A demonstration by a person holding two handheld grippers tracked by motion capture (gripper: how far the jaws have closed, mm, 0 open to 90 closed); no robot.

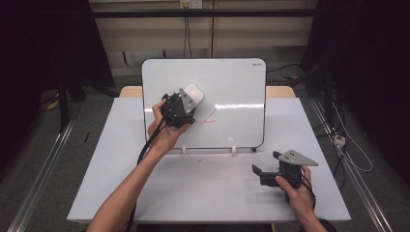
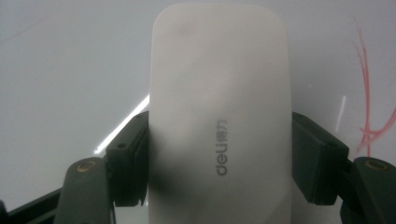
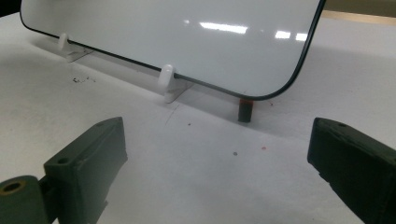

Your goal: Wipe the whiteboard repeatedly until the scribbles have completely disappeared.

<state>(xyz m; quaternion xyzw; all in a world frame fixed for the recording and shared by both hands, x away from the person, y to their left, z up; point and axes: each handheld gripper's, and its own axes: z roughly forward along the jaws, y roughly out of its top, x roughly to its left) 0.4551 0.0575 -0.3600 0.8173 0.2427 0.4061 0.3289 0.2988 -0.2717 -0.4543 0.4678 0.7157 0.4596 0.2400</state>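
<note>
I had the left tool point(image 1: 186, 104) clamped on the white eraser point(image 2: 219, 121), its two black pads pressing the eraser's long sides so that the flat face could be laid against the whiteboard point(image 1: 227, 82) and dragged without twisting. In the left gripper view the eraser ran straight up between the jaws, its far end well past the pads, which I judged left enough free length to wipe with while the pads stayed off the board. The red scribble point(image 1: 209, 119) lay on the board just to the right of that tool and a little lower, near the eraser but not yet under it, so the wipe had not reached it. The board itself stood propped on its small white feet point(image 3: 166, 77) toward the back of the table point(image 1: 203, 188). I kept the right tool point(image 1: 266, 171) low over the table's near right part, well apart from the board, jaws wide and holding nothing, out of the eraser's way.
</note>
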